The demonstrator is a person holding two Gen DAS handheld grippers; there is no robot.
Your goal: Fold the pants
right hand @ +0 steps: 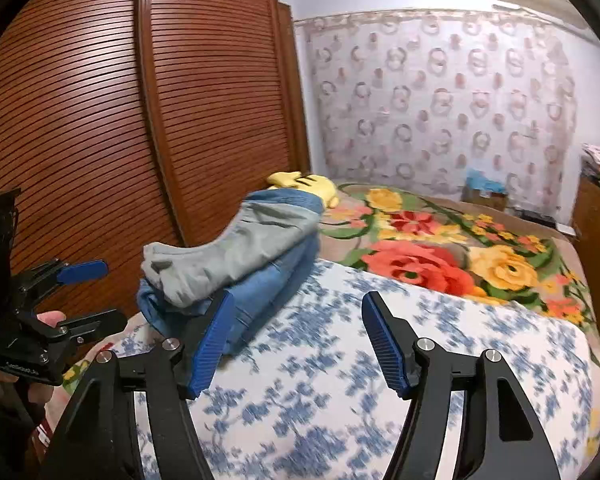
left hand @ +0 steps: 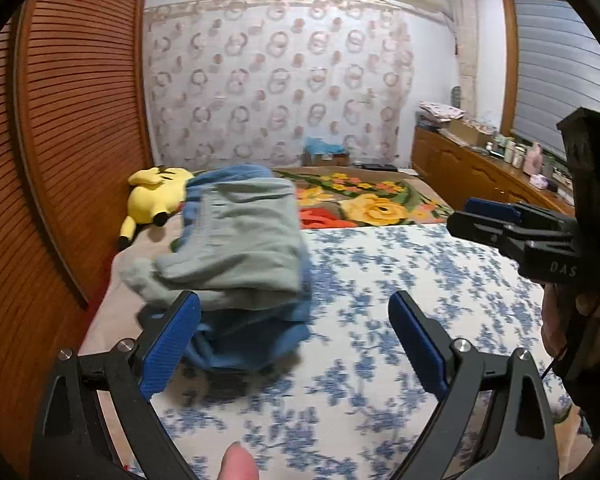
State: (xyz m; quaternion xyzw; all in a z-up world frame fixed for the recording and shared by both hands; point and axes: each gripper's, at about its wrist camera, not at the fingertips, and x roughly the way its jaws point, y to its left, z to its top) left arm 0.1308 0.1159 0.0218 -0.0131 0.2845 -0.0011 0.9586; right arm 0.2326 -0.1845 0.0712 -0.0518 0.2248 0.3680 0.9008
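Pants point(left hand: 236, 236), grey, lie folded on top of a blue folded garment point(left hand: 252, 336) on the bed point(left hand: 380, 320), at about 11 o'clock from both grippers. Their long axis runs from near to far, toward the yellow plush toy point(left hand: 152, 196). Left gripper point(left hand: 296, 344) is wide and holds nothing; right gripper point(right hand: 300, 344) is wide too, also without load.

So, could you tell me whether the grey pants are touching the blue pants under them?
Touching. The right wrist view shows the grey pants lying folded directly on the blue pants, with no gap between them.
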